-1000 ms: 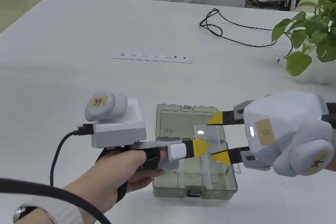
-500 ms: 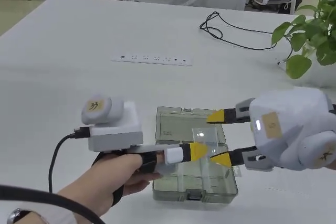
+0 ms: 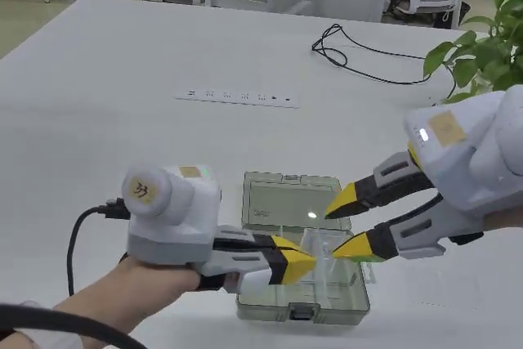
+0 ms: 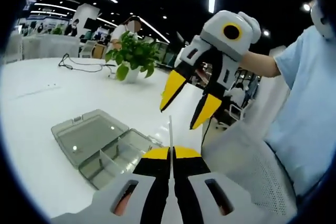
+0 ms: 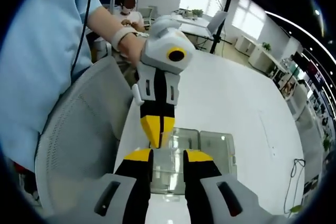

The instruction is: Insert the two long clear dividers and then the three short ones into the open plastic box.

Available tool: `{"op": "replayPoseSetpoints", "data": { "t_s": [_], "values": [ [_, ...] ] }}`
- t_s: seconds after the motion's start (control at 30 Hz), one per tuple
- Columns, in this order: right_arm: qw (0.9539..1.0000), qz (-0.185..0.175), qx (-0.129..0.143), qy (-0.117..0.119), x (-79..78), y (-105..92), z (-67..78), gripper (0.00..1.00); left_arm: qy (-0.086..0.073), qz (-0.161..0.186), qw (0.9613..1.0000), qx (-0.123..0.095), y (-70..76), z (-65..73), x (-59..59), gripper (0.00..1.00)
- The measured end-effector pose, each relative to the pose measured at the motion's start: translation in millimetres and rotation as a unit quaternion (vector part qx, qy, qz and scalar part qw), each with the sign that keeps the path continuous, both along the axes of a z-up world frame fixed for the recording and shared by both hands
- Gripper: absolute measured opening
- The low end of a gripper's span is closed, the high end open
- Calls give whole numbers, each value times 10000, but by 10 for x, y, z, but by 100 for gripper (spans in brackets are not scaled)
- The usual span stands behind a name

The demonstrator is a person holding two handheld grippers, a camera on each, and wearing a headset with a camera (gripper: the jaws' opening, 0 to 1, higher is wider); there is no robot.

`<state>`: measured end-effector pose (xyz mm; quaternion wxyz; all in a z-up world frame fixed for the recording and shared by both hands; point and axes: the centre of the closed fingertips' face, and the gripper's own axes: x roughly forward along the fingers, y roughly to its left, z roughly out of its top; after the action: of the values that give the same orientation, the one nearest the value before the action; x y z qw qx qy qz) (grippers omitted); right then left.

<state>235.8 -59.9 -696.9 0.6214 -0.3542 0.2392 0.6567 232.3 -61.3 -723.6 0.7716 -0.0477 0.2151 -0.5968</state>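
- At the near edge of the white table (image 3: 122,63), the open plastic box (image 3: 335,308) sits with its lid (image 3: 286,202) flat on the far side. Clear partitions (image 4: 113,153) stand in the base.
- Left gripper (image 3: 294,261) is over the box's near-left part, jaws clenched on a thin clear divider (image 4: 170,129) that sticks out from between the tips.
- Right gripper (image 3: 347,225) is over the box's right side, jaws spread, gripping nothing, tips near the divider.
- In the head view both grippers block much of the box base.
- Far side: power strip (image 3: 237,96), black cable (image 3: 359,46), plant (image 3: 482,55) far right.
- A mesh chair back (image 5: 79,145) is near, beside the table.
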Motion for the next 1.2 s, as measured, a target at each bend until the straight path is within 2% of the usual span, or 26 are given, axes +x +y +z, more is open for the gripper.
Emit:
{"op": "replayPoseSetpoints", "data": {
  "t_s": [0.03, 0.1, 0.13, 0.17, 0.27, 0.3, 0.37, 0.5, 0.6, 0.7, 0.9, 1.03, 1.2],
  "values": [
    [10000, -2, -22, 6, 0, 6, -3, 22, -215, -85, 9997, 95, 5, 1, -9, 0],
    [9999, 65, -108, 107, -33, 23, -22, 20, -427, -205, 9987, 201, 6, 9, -37, 0],
    [9996, 142, -174, 151, -61, 22, -36, 19, -445, -231, 9985, 212, 5, 13, -47, 0],
    [9993, 182, -239, 230, -63, 7, -64, 18, -603, -303, 9973, 302, 9, 10, -52, 0],
    [9986, 249, -342, 313, -80, 20, -95, 16, -728, -420, 9954, 450, 4, -13, -71, 0],
    [9984, 262, -374, 328, -78, 25, -108, 15, -826, -489, 9940, 525, 2, -28, -80, 0],
    [9978, 327, -398, 417, -102, 36, -118, 9, -944, -577, 9919, 618, -3, -46, -98, 0],
    [9970, 364, -494, 474, -142, 53, -155, 7, -1072, -679, 9897, 660, -18, -57, -129, 0],
    [9956, 400, -650, 537, -189, 31, -209, 3, -1109, -684, 9894, 649, -24, -50, -132, 0],
    [9949, 374, -684, 645, -210, 21, -214, 3, -1139, -716, 9885, 688, -26, -69, -144, 0],
    [9932, 293, -777, 819, -234, 11, -230, 3, -1056, -703, 9897, 667, -32, -94, -162, 0],
    [9927, 315, -829, 816, -241, 17, -242, 2, -1008, -681, 9902, 692, -31, -109, -168, 0],
    [9921, 275, -892, 842, -234, 33, -250, 2, -1049, -596, 9897, 769, -16, -132, -144, 0]
  ]
}}
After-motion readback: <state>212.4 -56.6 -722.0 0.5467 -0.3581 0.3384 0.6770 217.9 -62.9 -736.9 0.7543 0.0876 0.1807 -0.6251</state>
